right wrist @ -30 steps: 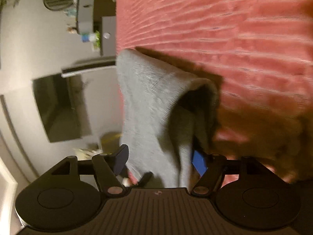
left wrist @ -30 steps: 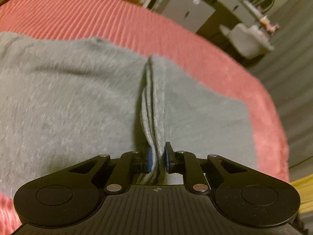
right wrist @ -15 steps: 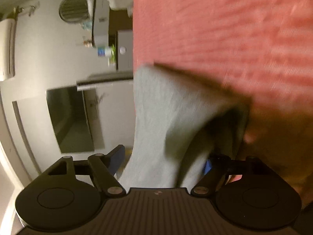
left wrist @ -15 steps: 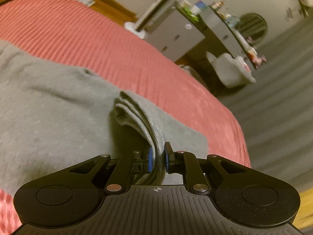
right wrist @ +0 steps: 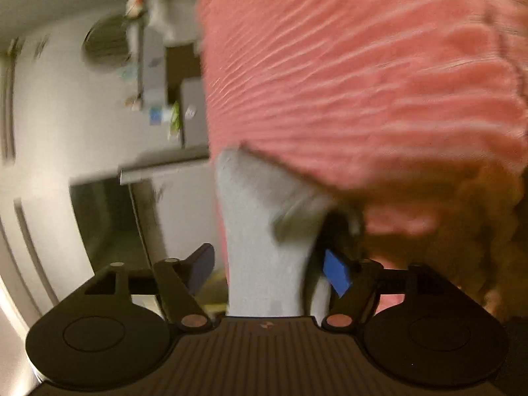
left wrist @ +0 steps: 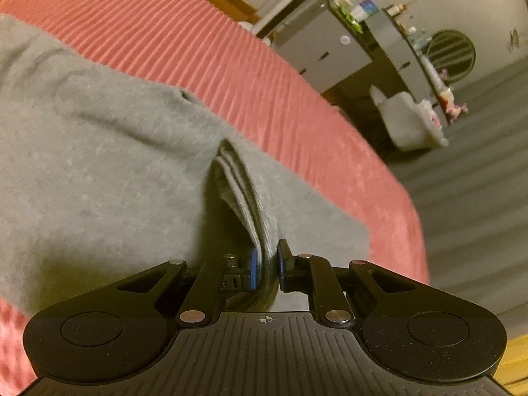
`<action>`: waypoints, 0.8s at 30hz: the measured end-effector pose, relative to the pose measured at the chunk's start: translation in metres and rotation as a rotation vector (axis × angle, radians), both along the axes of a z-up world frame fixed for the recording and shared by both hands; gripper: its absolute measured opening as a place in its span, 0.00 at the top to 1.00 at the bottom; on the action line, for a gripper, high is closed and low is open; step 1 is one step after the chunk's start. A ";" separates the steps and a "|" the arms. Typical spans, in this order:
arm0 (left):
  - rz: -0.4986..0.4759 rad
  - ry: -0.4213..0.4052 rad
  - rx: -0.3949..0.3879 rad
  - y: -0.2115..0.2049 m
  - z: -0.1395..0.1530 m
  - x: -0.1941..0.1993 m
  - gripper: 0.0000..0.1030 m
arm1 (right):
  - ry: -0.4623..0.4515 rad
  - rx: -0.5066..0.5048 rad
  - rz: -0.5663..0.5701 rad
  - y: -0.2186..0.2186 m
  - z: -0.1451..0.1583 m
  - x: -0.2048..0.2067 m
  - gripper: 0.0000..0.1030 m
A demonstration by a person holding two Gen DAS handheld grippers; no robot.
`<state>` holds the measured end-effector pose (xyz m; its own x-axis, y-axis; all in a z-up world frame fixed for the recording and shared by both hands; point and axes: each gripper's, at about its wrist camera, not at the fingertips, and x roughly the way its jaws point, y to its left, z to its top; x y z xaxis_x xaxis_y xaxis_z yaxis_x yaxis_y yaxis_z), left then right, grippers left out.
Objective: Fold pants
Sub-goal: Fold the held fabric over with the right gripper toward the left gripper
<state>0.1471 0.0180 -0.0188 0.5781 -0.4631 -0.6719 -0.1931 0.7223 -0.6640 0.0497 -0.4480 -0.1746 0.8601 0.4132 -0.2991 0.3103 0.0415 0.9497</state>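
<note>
On red bedspread point(left wrist: 270, 76), grey pants point(left wrist: 99, 171), layered edge pinched by left hand-held gripper point(left wrist: 265, 265)

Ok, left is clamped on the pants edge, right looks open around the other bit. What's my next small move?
Probably close the right gripper first. Its pads stand wide apart with the grey pants passing loosely between them, while the left gripper is pinched on the layered edge over the red bedspread. The right view is blurred.

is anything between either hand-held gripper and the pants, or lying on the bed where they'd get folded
Nothing visible. The left hand-held gripper is already clamped on a bunched edge of the grey pants. The right hand-held gripper is open with grey cloth between its fingers. The red bedspread around the pants shows nothing else on it.
</note>
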 end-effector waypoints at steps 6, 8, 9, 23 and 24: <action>0.009 0.004 -0.044 0.001 0.004 0.000 0.86 | 0.067 0.031 0.110 0.030 -0.012 0.019 0.13; 0.007 0.003 -0.014 0.001 0.002 -0.002 0.86 | 0.039 0.032 0.087 0.032 -0.013 0.027 0.13; 0.003 0.010 0.000 0.003 0.001 -0.003 0.86 | 0.012 0.042 0.064 0.029 -0.014 0.029 0.13; 0.057 0.014 0.458 0.008 -0.046 -0.006 0.90 | -0.010 0.129 -0.210 -0.023 -0.030 -0.007 0.49; 0.057 0.017 0.518 0.010 -0.049 -0.008 0.89 | 0.000 0.122 -0.200 -0.023 -0.029 -0.003 0.49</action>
<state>0.1391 0.0278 -0.0675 0.5799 -0.0354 -0.8139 -0.2496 0.9433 -0.2189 0.0462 -0.4708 -0.2037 0.9285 0.2677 -0.2574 0.3010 -0.1365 0.9438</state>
